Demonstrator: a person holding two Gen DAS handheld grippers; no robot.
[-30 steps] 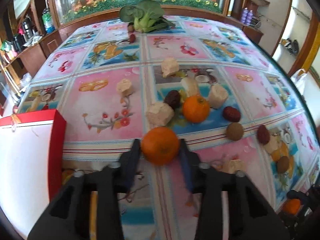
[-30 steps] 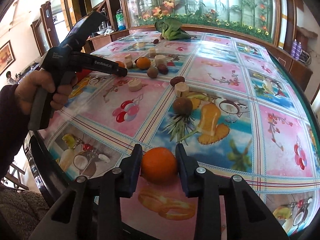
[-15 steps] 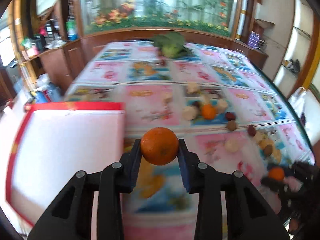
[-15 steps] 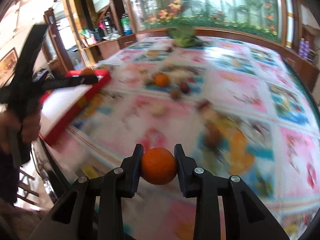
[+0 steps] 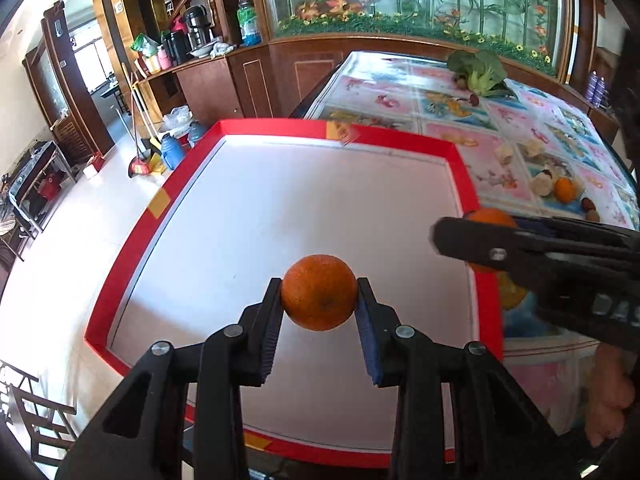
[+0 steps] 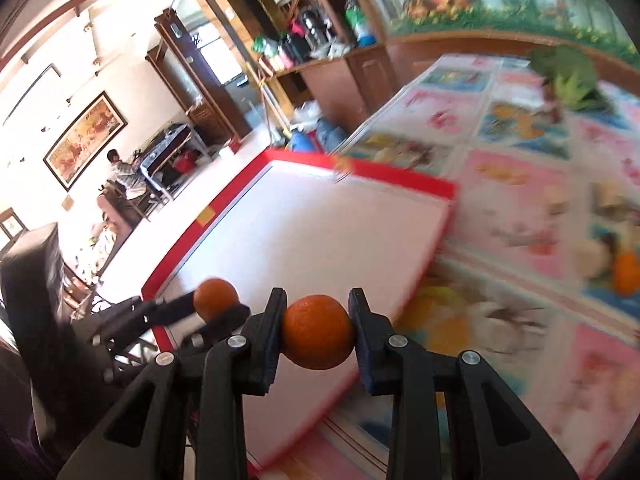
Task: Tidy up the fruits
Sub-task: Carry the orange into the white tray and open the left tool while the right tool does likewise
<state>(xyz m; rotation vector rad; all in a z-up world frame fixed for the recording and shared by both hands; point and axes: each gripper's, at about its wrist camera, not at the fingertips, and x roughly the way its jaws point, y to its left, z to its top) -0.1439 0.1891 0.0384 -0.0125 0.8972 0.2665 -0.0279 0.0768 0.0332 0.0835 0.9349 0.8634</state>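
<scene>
My left gripper (image 5: 319,285) is shut on an orange (image 5: 319,304), holding it above the white floor of a red-rimmed tray (image 5: 280,125). My right gripper (image 6: 318,300) is shut on a second orange (image 6: 318,336), above the tray's (image 6: 400,176) near right side. In the left wrist view the right gripper (image 5: 472,229) comes in from the right over the tray's right rim with its orange (image 5: 490,215). In the right wrist view the left gripper (image 6: 208,308) and its orange (image 6: 215,296) show at the lower left. A third orange (image 5: 565,190) lies on the tablecloth.
Pale lumps (image 5: 542,181) and small brown fruits (image 5: 588,204) lie around the loose orange on the patterned tablecloth (image 5: 400,80). Broccoli (image 5: 480,68) sits at the table's far end. A hand (image 5: 608,396) shows at the right. Wooden cabinets (image 5: 224,84) stand to the left.
Both grippers have swung left from the fruit pile, each carrying its orange. The red tray, at the left edge before, now fills the space under both.
</scene>
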